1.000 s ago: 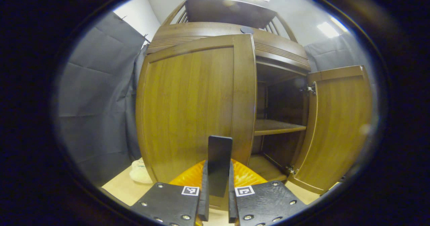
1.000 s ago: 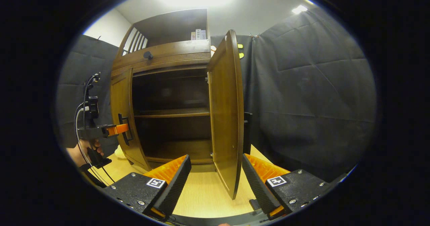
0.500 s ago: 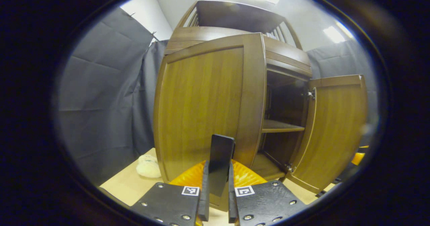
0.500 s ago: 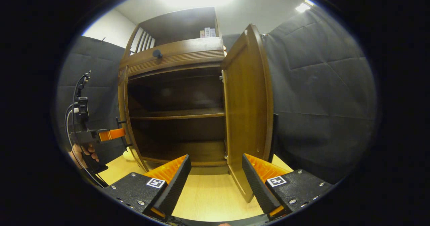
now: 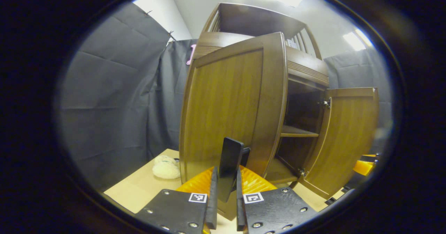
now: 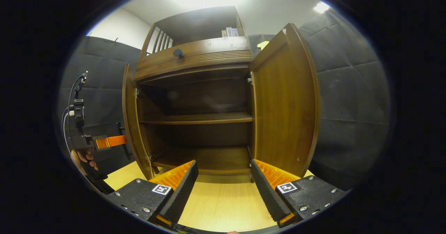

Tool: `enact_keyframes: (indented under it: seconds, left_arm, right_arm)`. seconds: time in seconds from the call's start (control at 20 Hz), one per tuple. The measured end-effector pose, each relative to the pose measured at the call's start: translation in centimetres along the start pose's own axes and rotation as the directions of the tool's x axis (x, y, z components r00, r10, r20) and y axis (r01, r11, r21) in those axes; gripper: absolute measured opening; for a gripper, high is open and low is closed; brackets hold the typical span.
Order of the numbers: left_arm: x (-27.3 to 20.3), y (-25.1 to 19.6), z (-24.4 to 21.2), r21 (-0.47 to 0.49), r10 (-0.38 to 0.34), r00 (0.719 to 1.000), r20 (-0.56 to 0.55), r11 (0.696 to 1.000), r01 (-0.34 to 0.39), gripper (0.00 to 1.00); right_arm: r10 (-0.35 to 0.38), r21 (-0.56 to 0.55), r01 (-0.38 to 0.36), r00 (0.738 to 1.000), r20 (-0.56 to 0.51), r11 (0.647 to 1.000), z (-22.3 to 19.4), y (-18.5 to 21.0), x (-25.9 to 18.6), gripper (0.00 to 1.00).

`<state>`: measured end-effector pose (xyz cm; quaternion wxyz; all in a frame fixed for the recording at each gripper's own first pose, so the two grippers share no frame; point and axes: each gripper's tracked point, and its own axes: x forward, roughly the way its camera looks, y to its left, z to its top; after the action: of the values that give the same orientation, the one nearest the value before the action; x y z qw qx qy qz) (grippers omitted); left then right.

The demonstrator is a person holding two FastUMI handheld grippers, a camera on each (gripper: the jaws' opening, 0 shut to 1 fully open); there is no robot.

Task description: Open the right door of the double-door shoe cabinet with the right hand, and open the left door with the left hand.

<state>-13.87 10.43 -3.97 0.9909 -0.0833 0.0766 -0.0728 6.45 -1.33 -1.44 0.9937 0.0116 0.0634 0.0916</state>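
The brown wooden shoe cabinet (image 6: 195,58) has both doors swung out. In the left gripper view, the left door (image 5: 226,108) stands close ahead, and my left gripper (image 5: 225,192) is shut on its black handle (image 5: 230,157). In the right gripper view that door (image 6: 129,122) is seen edge-on, with the left gripper (image 6: 106,141) and a hand (image 6: 83,157) beside it. The right door (image 6: 284,105) stands wide, with its inner face showing. My right gripper (image 6: 223,185) is open in front of the cabinet's bottom, holding nothing. It also appears at the far right (image 5: 364,166) of the left gripper view.
Inside are a middle shelf (image 6: 198,118) and a bottom board (image 6: 209,157), both bare. A drawer knob (image 6: 178,53) sits above the doors, and books (image 6: 230,32) stand on the top shelf. A white fluffy thing (image 5: 165,166) lies on the light wooden floor (image 6: 219,206) left of the cabinet.
The left door has swung farther out with my left gripper on its handle. The right door has swung wide, out from between my open right gripper's fingers.
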Motion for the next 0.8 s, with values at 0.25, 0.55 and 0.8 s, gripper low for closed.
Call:
enact_keyframes:
  seconds: [0.25, 0.55, 0.8]
  left_arm:
    - [-0.4, 1.0, 0.1, 0.016, 0.034, 0.999, 0.006, 0.999, -0.034, 0.19]
    - [-0.6, 1.6, 0.4, 0.022, 0.078, 0.997, 0.016, 0.997, -0.078, 0.23]
    - [-0.9, 2.4, 1.6, 0.039, 0.120, 0.992, 0.041, 0.992, -0.122, 0.18]
  right_arm:
    - [0.040, -0.001, -0.040, 0.999, -0.009, 0.999, -0.5, 2.0, 0.2, 0.94]
    - [0.071, -0.005, -0.071, 0.997, -0.009, 0.997, -0.7, 4.0, 0.7, 0.94]
    - [0.084, -0.001, -0.084, 0.996, -0.009, 0.996, -0.6, 5.6, 0.6, 0.96]
